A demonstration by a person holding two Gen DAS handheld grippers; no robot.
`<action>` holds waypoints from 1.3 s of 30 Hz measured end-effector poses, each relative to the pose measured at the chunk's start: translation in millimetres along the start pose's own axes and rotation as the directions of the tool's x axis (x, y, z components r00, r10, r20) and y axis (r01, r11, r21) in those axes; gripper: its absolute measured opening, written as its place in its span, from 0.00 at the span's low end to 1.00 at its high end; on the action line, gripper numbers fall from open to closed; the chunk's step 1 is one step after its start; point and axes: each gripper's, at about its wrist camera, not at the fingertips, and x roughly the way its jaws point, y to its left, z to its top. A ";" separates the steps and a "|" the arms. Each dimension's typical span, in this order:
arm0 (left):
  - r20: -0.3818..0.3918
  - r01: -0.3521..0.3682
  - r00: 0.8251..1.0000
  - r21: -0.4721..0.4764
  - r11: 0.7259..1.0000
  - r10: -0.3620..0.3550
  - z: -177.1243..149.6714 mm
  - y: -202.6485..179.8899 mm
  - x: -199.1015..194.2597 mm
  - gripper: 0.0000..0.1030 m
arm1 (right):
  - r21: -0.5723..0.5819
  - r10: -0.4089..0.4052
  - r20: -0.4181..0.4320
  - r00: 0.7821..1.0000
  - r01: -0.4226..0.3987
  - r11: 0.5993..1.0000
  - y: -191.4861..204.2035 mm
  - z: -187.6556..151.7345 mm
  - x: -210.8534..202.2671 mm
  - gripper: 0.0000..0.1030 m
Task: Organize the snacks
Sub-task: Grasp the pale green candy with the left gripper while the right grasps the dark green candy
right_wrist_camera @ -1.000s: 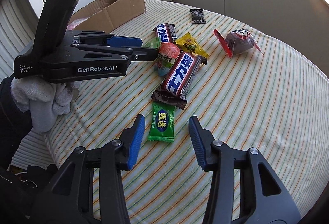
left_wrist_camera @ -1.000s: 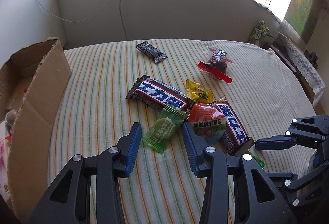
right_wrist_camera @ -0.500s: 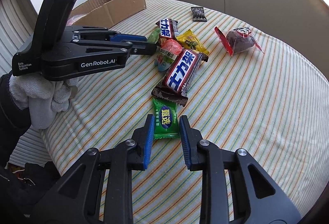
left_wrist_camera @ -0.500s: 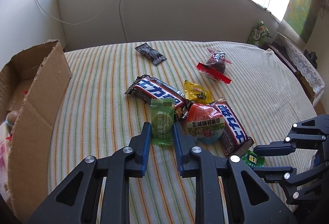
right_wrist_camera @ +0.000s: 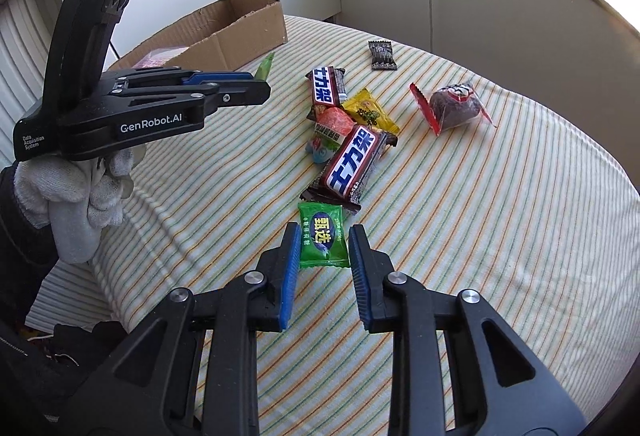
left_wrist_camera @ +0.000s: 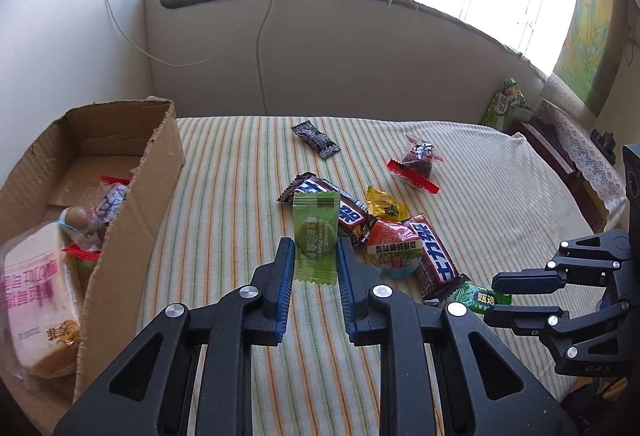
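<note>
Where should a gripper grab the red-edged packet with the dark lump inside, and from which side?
Best bet: the flat red sealed strip of the red-edged packet, not the bulging dark middle, which looks round and slippery. Come from above on the side facing the chocolate bar; the striped cloth there is bare, so the fingers should have room.

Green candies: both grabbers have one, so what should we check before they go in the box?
1. Left gripper pinching the light green candy: ok.
2. That candy lifted off the striped cloth: ok, the right wrist view shows it in the air.
3. Right gripper pinching the dark green candy: ok.
4. Dark green candy lifted: not ok, it looks flat on the cloth.
5. Cardboard box open on top: ok.
6. Room inside the box: ok, bare floor shows at the back.
</note>
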 end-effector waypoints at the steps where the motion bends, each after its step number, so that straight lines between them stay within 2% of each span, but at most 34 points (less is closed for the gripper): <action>1: 0.010 -0.002 1.000 -0.009 1.000 0.002 0.7 2.0 -4.9 0.19 | -0.004 -0.001 0.008 1.000 0.001 1.000 1.4 2.5 -1.9 0.25; 3: 0.032 -0.006 0.999 -0.026 1.000 0.007 1.9 7.3 -14.1 0.19 | -0.013 0.001 0.022 1.000 -0.001 1.000 4.5 8.0 -4.6 0.23; 4: 0.040 -0.012 0.999 -0.033 0.999 0.014 1.9 10.4 -18.2 0.19 | -0.019 0.003 0.028 1.000 -0.003 1.000 6.7 11.3 -5.2 0.04; 8: 0.052 -0.037 0.998 -0.050 0.998 0.040 -1.9 21.7 -28.9 0.19 | -0.048 0.004 0.028 1.000 -0.003 0.999 14.7 21.8 -0.9 0.04; 11: 0.050 -0.049 0.997 -0.060 0.997 0.052 -6.8 29.4 -32.8 0.19 | -0.029 0.001 -0.007 1.000 -0.001 1.000 10.5 16.8 6.6 0.04; 12: 0.050 -0.049 0.997 -0.063 0.997 0.052 -7.9 30.4 -33.5 0.19 | -0.027 -0.008 -0.026 1.000 0.007 1.000 9.0 14.1 10.1 0.08; 15: 0.055 -0.045 0.997 -0.065 0.997 0.048 -10.3 31.6 -37.0 0.19 | -0.011 -0.017 -0.051 0.999 0.017 1.000 3.7 3.1 14.8 0.36; 16: 0.055 -0.042 0.997 -0.065 0.997 0.045 -10.8 31.1 -38.2 0.19 | -0.007 -0.007 -0.060 0.998 0.007 1.000 2.4 -0.3 16.0 0.37; 22: 0.062 -0.042 0.997 -0.064 0.997 0.046 -17.2 29.4 -47.1 0.19 | -0.040 -0.018 -0.108 0.994 0.014 0.999 2.0 -17.5 21.9 0.36; 23: 0.063 -0.046 0.997 -0.068 0.997 0.050 -18.5 30.9 -49.0 0.19 | -0.048 -0.023 -0.102 0.995 0.018 0.999 2.7 -19.1 21.1 0.33; 24: 0.065 -0.049 0.996 -0.072 0.996 0.054 -19.2 32.0 -50.9 0.19 | -0.059 -0.036 -0.102 0.994 0.030 0.998 3.9 -19.6 20.7 0.21; 27: 0.077 -0.058 0.995 -0.092 0.994 0.065 -20.3 38.5 -58.6 0.19 | -0.063 -0.030 -0.094 0.995 0.024 0.998 6.3 -15.9 17.7 0.21; 31: 0.097 -0.079 0.991 -0.121 0.989 0.091 -21.0 50.3 -70.7 0.19 | -0.082 -0.025 -0.057 0.998 0.021 0.996 12.0 -1.0 11.1 0.21; 39: 0.119 -0.153 0.977 -0.178 0.972 0.175 -23.6 83.4 -93.0 0.19 | -0.109 0.011 0.033 0.999 -0.007 0.994 27.1 50.1 8.6 0.21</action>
